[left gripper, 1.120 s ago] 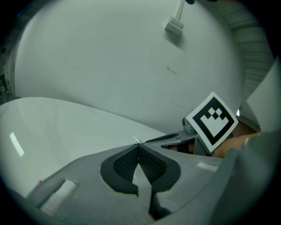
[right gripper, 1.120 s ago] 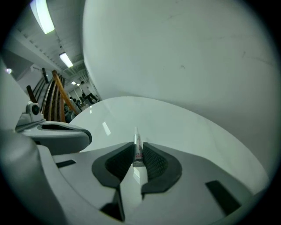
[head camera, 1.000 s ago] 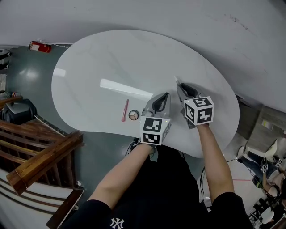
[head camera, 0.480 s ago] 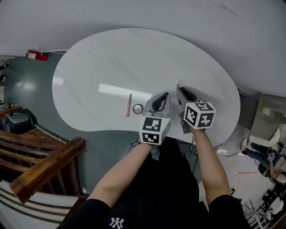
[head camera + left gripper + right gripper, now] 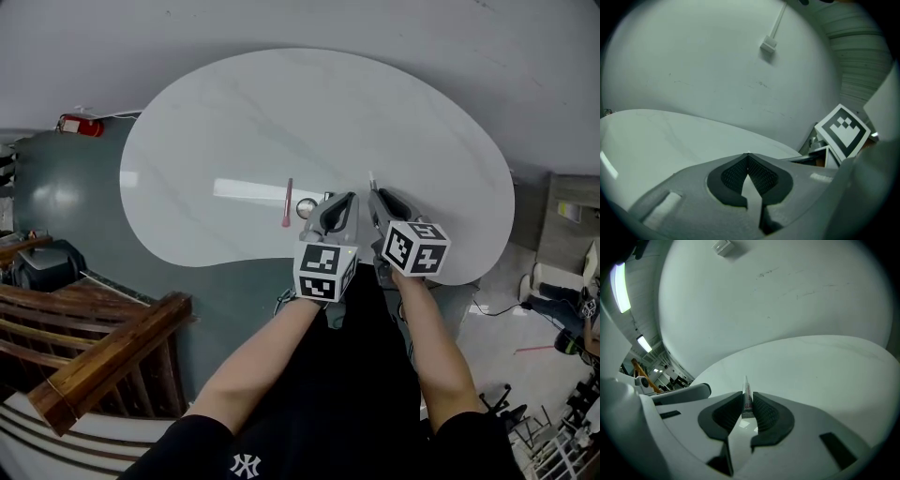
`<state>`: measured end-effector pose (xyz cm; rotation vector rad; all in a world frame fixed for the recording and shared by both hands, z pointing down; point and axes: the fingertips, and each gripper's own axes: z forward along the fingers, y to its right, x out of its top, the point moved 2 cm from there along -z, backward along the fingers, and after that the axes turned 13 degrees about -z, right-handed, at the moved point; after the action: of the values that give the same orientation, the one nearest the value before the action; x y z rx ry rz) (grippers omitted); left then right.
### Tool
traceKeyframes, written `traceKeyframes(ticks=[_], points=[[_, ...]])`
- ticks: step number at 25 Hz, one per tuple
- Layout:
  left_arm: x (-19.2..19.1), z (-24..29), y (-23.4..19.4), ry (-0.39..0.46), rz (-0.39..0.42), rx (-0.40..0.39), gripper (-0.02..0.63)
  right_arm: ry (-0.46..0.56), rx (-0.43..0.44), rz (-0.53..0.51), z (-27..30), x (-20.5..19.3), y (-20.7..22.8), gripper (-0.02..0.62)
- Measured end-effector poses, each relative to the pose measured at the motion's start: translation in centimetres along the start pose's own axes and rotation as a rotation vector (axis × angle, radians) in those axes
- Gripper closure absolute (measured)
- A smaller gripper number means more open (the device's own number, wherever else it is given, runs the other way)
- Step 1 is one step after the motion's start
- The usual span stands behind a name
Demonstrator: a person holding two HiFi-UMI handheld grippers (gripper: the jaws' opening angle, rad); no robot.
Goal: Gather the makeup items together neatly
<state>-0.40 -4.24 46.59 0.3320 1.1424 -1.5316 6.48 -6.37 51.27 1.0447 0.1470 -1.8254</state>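
Observation:
A thin pink stick (image 5: pixel 287 202) and a small round compact (image 5: pixel 307 207) lie side by side near the front edge of the white kidney-shaped table (image 5: pixel 234 122). Just right of the compact is my left gripper (image 5: pixel 351 198), shut with nothing between its pads (image 5: pixel 748 155). Beside it my right gripper (image 5: pixel 373 192) is shut on a small white glue-like tube (image 5: pixel 747 398), whose pointed tip sticks out past the jaws (image 5: pixel 371 177). The two grippers are close together over the table's near edge. The right gripper's marker cube (image 5: pixel 841 131) shows in the left gripper view.
A pale wall rises behind the table. A red fire extinguisher (image 5: pixel 80 125) lies on the dark floor at the left, and a wooden railing (image 5: pixel 103 361) runs at the lower left. Equipment and cables stand on the floor at the right.
The head view has shifted, so the table sits higher in it. Both grippers now stand closer to the pink stick and compact. Neither grip has changed.

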Motion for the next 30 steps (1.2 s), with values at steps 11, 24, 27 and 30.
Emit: traceKeyframes(ticks=[11,24,27,30], points=[[-1.8,-3.8,-0.6,-0.013,0.037,-0.031,0.597,0.027,-0.068,0.075,-1.6,-3.4,-3.3,0.518],[-3.9,-6.3,-3.6,-0.042,0.057,-0.018,0.597,0.002,-0.156,0.212,1.3,-8.1,-5.3,0.517],[-4.0,-6.6,-4.2,-0.044,0.061,-0.016,0.597,-0.001,-0.177,0.234,2.0,-8.3,-5.5,0.517],[-3.9,-6.6,-4.6,-0.047,0.057,-0.014,0.597,-0.005,-0.195,0.251,2.4,-8.4,-5.3,0.517]])
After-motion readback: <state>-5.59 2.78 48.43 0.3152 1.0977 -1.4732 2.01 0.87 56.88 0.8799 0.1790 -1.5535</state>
